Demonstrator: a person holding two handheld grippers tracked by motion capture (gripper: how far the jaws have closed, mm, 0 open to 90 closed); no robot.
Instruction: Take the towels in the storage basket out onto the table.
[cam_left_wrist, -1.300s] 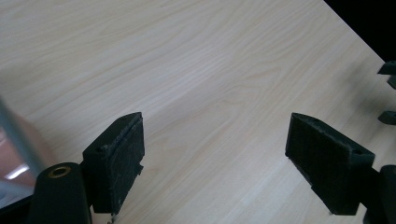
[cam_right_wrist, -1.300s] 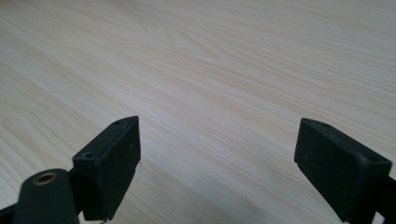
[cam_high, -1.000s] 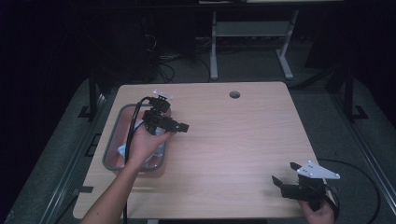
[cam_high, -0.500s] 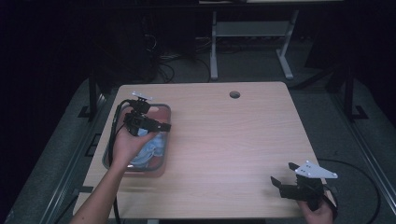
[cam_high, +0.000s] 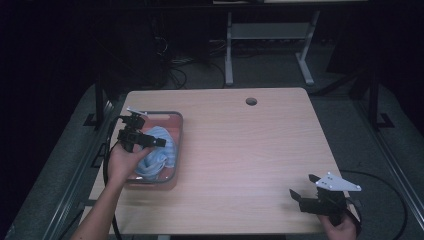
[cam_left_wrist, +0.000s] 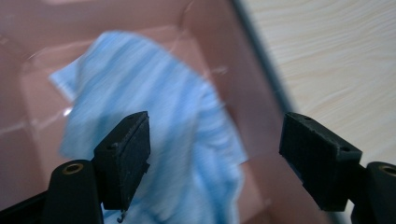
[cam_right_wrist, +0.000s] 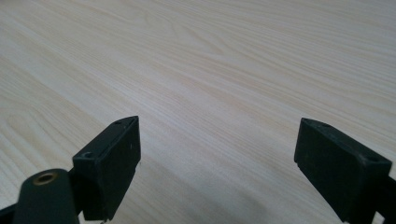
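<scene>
A blue cloth (cam_high: 156, 150) is lying in the pink tray (cam_high: 176, 131) by the table's (cam_high: 250, 150) left edge. The left gripper (cam_high: 150, 142) is being held wide open above it, empty. The right gripper (cam_high: 300, 190) is being held wide open and empty near the front right corner.

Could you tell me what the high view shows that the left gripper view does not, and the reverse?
The high view alone takes in the whole table, the round hole near its far edge, the right gripper open over bare wood near the front right corner, and the floor and frames behind. The left gripper view alone shows the left gripper from close up, its jaws standing wide apart above the cloth. Both show the blue striped cloth lying in the pink tray beside pale wood.
</scene>
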